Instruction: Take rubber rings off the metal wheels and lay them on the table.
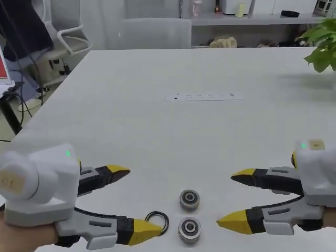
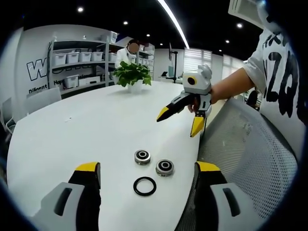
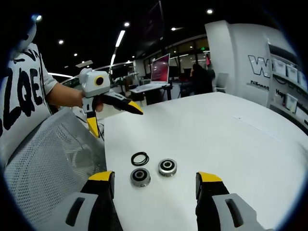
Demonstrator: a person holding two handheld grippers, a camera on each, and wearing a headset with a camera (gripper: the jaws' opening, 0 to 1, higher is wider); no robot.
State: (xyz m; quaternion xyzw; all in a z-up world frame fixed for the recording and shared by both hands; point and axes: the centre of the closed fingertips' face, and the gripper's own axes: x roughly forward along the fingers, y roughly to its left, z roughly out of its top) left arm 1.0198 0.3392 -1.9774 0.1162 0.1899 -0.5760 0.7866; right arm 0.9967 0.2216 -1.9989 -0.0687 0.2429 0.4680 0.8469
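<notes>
**Left gripper** (image 1: 142, 199): in your left hand. Its jaws are spread wide and grip nothing.

**Right gripper** (image 1: 227, 199): in your right hand. Its jaws are equally wide apart and empty, and its yellow tips point toward the left gripper's tips.

**Rubber ring** (image 1: 157, 222): one, black and thin. It lies flat and loose on the table (image 1: 173, 131), just ahead of your left gripper and close against the tip of its lower jaw in the head view. You cannot tell from that view whether they touch. In the left gripper view it sits centred between the two jaws.

**Metal wheels**: two, lying flat between your two grippers.
- The near wheel (image 1: 189, 230) is just beside the ring, on the side toward your right gripper.
- The far wheel (image 1: 189, 199) lies just beyond the near one, not touching it.
- Whether either still carries a ring cannot be told.

**Socket strip** (image 1: 203, 97): white, set flat on the tabletop, well ahead of both grippers.
</notes>
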